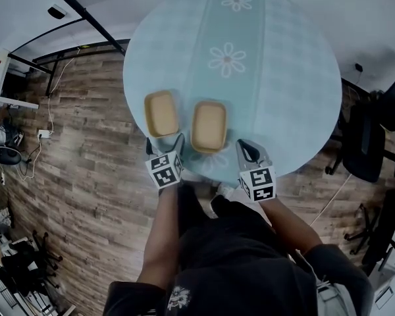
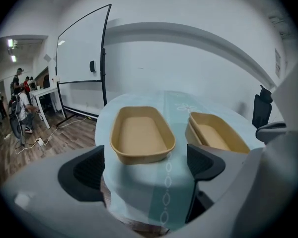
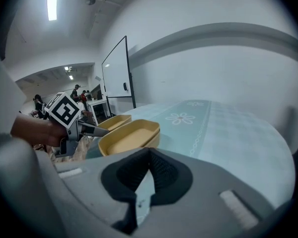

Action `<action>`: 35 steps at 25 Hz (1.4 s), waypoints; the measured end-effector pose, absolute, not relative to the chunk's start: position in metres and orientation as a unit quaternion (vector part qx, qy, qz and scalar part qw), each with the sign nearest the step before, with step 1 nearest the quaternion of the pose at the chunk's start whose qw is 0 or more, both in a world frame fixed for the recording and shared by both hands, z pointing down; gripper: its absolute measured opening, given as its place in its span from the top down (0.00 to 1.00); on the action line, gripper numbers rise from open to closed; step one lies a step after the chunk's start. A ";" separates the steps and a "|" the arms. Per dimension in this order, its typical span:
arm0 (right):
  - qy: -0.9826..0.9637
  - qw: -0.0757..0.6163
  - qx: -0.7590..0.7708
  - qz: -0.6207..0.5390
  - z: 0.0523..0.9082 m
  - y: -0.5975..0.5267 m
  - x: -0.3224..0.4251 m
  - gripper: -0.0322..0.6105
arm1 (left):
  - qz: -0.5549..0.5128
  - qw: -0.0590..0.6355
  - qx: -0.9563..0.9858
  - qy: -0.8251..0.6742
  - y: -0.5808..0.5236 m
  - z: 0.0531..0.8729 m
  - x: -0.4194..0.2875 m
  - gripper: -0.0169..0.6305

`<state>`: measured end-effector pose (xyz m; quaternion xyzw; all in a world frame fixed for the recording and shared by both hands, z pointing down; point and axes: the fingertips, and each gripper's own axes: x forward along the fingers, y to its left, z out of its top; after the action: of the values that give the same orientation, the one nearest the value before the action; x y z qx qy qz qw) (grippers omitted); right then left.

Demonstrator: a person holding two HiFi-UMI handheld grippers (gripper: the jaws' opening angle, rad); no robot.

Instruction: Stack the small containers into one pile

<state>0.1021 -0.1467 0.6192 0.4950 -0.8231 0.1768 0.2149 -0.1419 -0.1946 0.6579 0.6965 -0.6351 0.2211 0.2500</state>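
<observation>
Now you're lining up a pick: left gripper (image 2: pixel 146 170) spread wide before the tan oval container (image 2: pixel 141 134) at centre frame, its twin (image 2: pixel 216 135) just right of it; right gripper (image 3: pixel 146 155) pressed together, idle. Next, pinch that near rim.

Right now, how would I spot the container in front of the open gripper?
Find the round table with the pale blue cloth; two tan containers sit near the person's edge. Yours is the left container, just off the flowered stripe, while its neighbour sits on it.
</observation>
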 end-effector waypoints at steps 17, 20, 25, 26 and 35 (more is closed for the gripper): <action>-0.807 0.223 0.511 0.193 0.630 -0.140 0.123 0.95 | 0.239 0.258 0.680 -0.644 -0.213 0.677 -0.146 0.20; -0.805 0.226 0.513 0.196 0.633 -0.138 0.127 0.95 | 0.241 0.254 0.676 -0.649 -0.217 0.677 -0.148 0.20; -0.804 0.225 0.513 0.199 0.634 -0.140 0.128 0.95 | 0.235 0.251 0.672 -0.655 -0.223 0.677 -0.150 0.20; -0.804 0.226 0.513 0.199 0.635 -0.141 0.127 0.95 | 0.234 0.250 0.672 -0.657 -0.224 0.677 -0.151 0.20; -0.800 0.229 0.515 0.205 0.640 -0.139 0.130 0.95 | 0.224 0.237 0.668 -0.669 -0.224 0.676 -0.156 0.31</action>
<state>0.1298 -0.1394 0.6395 0.5148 -0.8005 0.2047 0.2289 -0.1562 -0.2240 0.6764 0.6676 -0.6692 0.2238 0.2374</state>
